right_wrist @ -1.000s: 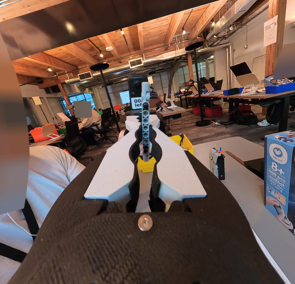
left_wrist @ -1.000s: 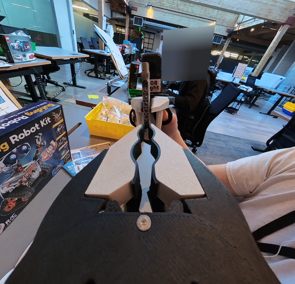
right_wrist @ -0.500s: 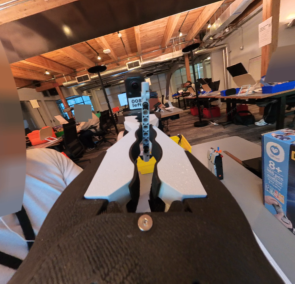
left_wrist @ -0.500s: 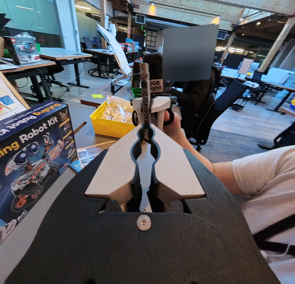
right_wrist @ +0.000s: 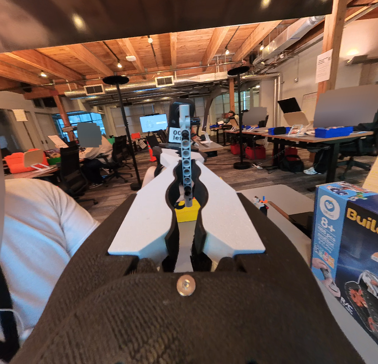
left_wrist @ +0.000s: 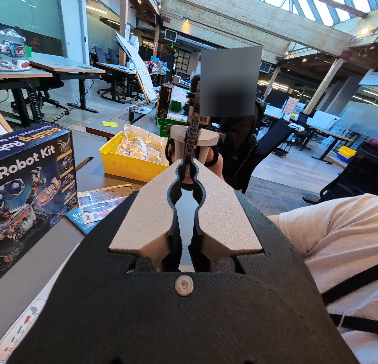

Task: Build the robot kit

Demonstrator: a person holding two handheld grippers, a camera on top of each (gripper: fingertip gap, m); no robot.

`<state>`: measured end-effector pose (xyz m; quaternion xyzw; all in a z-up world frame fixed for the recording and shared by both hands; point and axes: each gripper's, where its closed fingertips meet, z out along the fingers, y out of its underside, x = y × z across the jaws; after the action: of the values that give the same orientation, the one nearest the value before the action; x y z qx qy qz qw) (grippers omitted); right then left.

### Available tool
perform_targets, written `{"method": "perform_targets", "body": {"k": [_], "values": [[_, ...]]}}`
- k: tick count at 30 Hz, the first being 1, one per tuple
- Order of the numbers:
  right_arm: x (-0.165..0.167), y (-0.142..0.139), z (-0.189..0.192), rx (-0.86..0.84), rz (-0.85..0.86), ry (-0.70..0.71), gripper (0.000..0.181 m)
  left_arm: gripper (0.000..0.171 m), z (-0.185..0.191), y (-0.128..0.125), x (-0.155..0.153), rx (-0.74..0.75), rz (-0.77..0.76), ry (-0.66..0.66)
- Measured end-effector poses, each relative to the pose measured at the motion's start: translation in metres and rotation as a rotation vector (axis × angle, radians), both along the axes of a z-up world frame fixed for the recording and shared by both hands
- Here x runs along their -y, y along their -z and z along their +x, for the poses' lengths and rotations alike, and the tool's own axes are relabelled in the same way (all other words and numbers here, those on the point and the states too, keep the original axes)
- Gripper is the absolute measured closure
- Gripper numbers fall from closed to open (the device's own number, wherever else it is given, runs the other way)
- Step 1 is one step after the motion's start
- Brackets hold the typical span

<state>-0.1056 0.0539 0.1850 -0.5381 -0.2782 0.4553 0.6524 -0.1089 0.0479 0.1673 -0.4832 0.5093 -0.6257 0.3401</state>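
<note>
A grey beam with a row of holes (left_wrist: 191,137) stands upright between my two grippers, which face each other tip to tip above the table. My left gripper (left_wrist: 187,161) is shut on the beam's lower end. My right gripper (right_wrist: 187,165) is shut on the beam (right_wrist: 186,153), whose lower end hangs in the gap between its fingers and whose top carries a grey connector piece. The right gripper also shows in the left wrist view (left_wrist: 194,138), held by a hand. The left gripper also shows in the right wrist view (right_wrist: 181,156), just behind the beam.
A blue robot kit box (left_wrist: 34,180) stands at the left on the grey table (left_wrist: 41,258), with a booklet (left_wrist: 98,203) and a yellow bin of plastic bags (left_wrist: 133,160) behind. The right wrist view shows the box (right_wrist: 347,241), a small device (right_wrist: 260,204) and a wooden stick (right_wrist: 278,210). My two grippers' fingertips are within a few centimetres of each other.
Both grippers keep their grip on the beam. The pair has shifted and tilted a little, so the beam now leans slightly right in the left wrist view and the box looks nearer.
</note>
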Motion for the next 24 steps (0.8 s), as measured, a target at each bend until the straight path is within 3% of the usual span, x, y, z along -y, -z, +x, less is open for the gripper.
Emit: {"method": "perform_targets", "body": {"k": [5, 11, 24], "values": [[-0.005, -0.005, 0.003, -0.030, 0.043, 0.068, 0.175, 0.170, 0.002, -0.005, -0.007, 0.033, 0.034, -0.074], [0.002, -0.010, -0.001, -0.063, 0.066, 0.007, 0.175, 0.170, -0.002, -0.009, -0.001, 0.056, 0.018, -0.023], [0.008, 0.007, -0.005, 0.031, -0.018, -0.094, 0.175, 0.170, -0.003, 0.009, 0.007, -0.050, 0.059, 0.045]]}}
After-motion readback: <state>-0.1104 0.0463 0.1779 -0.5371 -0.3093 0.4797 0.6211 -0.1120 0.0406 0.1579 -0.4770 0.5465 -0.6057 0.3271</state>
